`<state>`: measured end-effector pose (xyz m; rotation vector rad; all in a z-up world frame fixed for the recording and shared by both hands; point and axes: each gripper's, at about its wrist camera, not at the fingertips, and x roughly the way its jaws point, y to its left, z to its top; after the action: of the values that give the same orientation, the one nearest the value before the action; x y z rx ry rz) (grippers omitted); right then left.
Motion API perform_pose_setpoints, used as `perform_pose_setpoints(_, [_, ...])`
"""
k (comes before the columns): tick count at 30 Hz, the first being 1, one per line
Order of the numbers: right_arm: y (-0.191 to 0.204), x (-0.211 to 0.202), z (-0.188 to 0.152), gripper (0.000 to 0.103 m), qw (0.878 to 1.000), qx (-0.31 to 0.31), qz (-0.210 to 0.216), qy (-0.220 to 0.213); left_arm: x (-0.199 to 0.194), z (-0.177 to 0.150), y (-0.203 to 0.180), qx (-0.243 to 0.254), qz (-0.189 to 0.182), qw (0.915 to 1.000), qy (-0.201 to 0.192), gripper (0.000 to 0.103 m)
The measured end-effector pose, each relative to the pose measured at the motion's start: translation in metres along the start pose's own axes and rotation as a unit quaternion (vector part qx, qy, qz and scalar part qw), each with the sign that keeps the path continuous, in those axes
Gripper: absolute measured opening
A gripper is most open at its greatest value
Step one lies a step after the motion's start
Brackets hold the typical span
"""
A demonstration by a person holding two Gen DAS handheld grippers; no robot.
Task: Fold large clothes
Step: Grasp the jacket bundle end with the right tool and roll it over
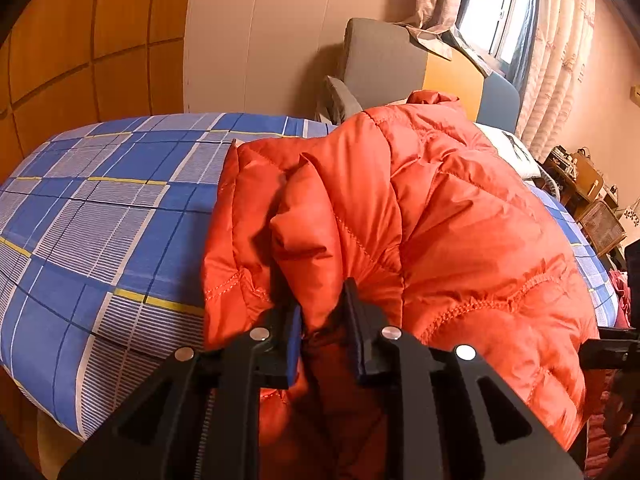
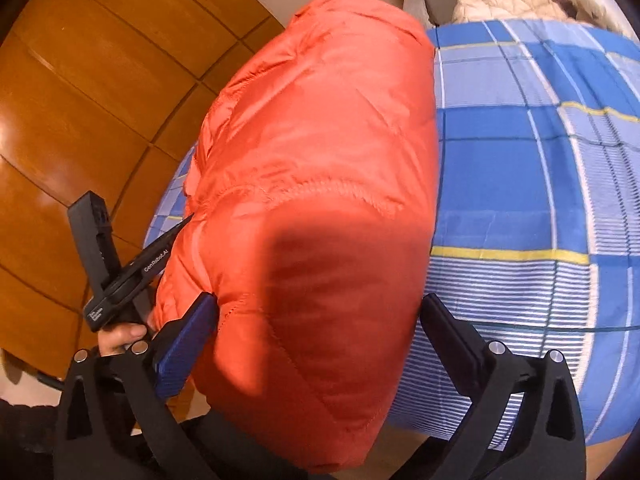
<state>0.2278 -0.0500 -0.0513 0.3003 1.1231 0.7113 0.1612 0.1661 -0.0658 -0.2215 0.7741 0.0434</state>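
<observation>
On plaid bedsheet, orange down jacket

Warm, orange-tinted indoor light fills both views. In the left wrist view the window at one o'clock is blown out to white glare. In the right wrist view a soft dark shadow lies across the orange jacket toward six o'clock, and the wooden floor at nine o'clock shows a pale sheen. Fisheye bending curves straight lines, corners go black, and the right view is slightly blurred.
</observation>
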Motion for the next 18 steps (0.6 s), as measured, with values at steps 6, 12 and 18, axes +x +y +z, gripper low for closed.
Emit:
perform_pose_setpoints(6, [-0.009,0.015,-0.008,0.096,1.0,0.01,0.008,0.006,0.003,-0.004,0.001,0.001,0.0,1.0,-0.003,0.022])
perform_pose_setpoints(12, [-0.006,0.011,0.0,0.099,1.0,-0.002,0.017,0.016,0.008,-0.007,0.008,-0.01,-0.016,0.9998,-0.006,0.022])
perform_pose_setpoints(18, [-0.009,-0.002,0.033,0.1,0.999,-0.014,0.041,0.007,0.01,-0.007,0.015,-0.022,-0.032,0.9992,-0.006,0.022])
